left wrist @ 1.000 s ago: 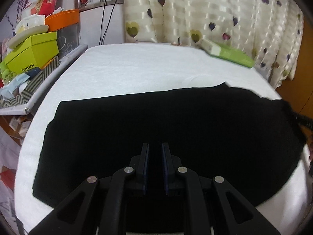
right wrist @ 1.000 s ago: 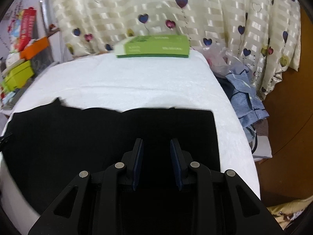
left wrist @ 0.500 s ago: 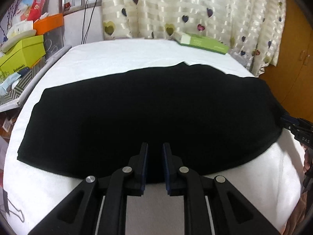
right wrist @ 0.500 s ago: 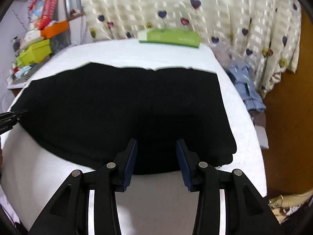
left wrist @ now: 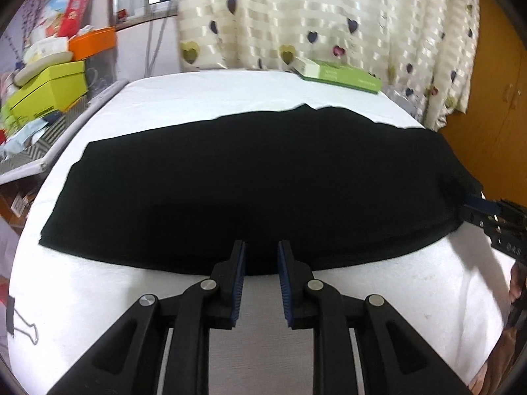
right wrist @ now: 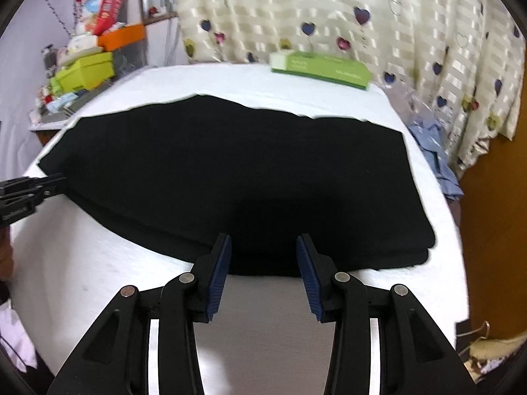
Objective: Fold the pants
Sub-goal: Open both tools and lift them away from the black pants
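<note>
Now that both grippers have let go and drawn back off the pants [left wrist: 257, 184], the lengthwise fold looks done, the doubled cloth lying flat on the white counter [left wrist: 210, 98] short of the green box [left wrist: 339, 74]. One pair of pants, two grippers: left gripper [left wrist: 261, 256] jaws slightly apart, right gripper [right wrist: 263, 250] jaws wide, both empty.

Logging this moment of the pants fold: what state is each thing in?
pants: lying flat on the white table, folded lengthwise, layered near edge.
left gripper: open, empty, at the pants' near edge.
right gripper: open wider, empty, at the near edge.
green box: closed, lying flat at the far edge.
curtain: drawn shut.
</note>
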### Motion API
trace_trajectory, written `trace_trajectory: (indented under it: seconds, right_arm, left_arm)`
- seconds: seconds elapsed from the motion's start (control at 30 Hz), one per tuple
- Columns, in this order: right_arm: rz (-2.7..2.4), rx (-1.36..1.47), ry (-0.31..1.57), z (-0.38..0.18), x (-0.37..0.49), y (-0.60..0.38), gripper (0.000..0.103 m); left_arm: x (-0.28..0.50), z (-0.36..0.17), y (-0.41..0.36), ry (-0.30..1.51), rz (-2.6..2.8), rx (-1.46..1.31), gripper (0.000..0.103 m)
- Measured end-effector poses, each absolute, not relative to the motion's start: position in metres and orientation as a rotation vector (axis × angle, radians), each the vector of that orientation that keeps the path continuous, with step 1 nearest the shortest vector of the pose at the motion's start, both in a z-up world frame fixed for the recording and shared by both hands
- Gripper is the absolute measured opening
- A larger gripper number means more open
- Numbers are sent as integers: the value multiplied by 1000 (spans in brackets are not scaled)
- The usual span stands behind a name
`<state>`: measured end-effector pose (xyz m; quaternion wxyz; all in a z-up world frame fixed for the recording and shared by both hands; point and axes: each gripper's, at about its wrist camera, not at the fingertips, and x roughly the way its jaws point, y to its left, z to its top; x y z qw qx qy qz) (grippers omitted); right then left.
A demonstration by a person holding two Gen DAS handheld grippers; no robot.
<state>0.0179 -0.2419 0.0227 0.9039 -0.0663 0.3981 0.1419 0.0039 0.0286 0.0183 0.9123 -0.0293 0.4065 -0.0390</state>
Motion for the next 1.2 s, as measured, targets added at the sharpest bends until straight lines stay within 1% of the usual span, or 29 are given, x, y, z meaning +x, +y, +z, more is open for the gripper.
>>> trace_trajectory:
  seconds: [0.3,0.4,0.53,0.73,0.87,0.97,1.2]
  right_arm:
    - [421,-177,790,19,23,-181,43]
    - [434,-226,838,7,30,-170,43]
    - [432,-230,848,9,27,-170,43]
    - [497,-227,792,22,24,-147,43]
    - [532,-258,794,16,24,-128,43]
    - [538,-292,832,3,24,-120,43]
    - [535,-312,827,2,22,-118,44]
  left_arm:
    - [11,17,73,808,63,-116,22]
    - [14,8,83,841,83,-134,22]
    - [7,8,81,838,67,-128,22]
    - [7,20,60,802,14,-119,22]
    - [14,13,50,829,8,-115,22]
    - [12,8,45,837,11,-105,22]
    - [11,7,45,839,11,-96,22]
